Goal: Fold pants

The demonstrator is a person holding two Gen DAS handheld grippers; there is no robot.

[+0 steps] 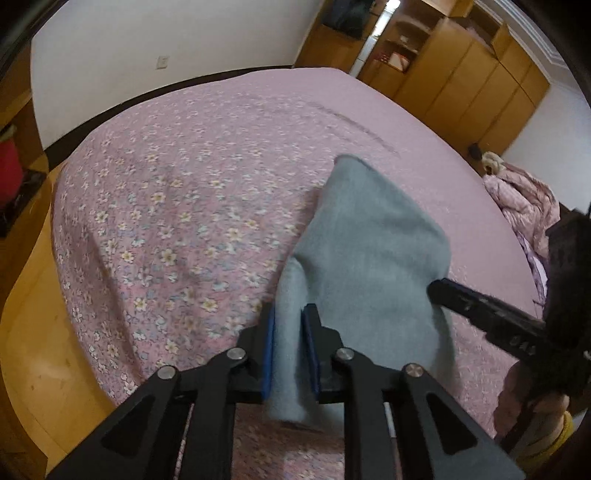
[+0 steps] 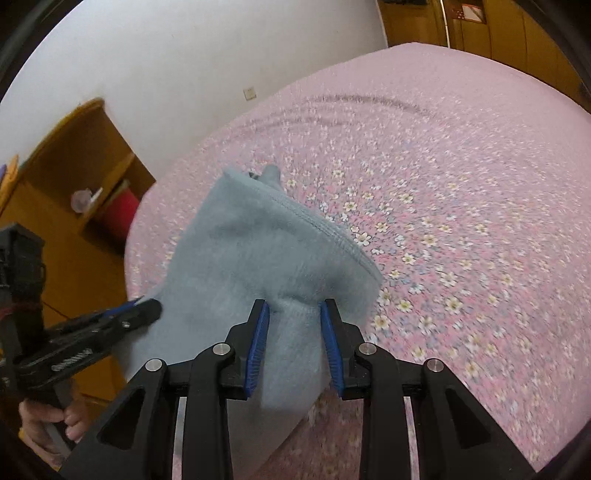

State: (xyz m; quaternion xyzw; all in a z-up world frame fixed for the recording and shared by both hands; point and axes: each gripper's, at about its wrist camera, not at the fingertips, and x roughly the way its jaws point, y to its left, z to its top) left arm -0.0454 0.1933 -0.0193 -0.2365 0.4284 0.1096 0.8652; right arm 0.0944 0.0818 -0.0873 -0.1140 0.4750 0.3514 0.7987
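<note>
Your left gripper (image 1: 291,347) and right gripper (image 2: 293,347) each clamp an edge of the pants (image 1: 369,236), which hang between them above the bed (image 1: 184,166). Your right gripper sits to the right of your left one. Behind the bed stands the wall (image 1: 166,33); the wardrobe (image 1: 461,74) stands beyond its far right corner. A shelf unit (image 2: 85,177) stands left of the bed.

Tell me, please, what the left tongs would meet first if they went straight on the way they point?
The grey pants they already grip between the pads; the cloth stretches ahead of the left tongs. Beyond it, probably the pink floral bedspread, though depth is unclear.
</note>
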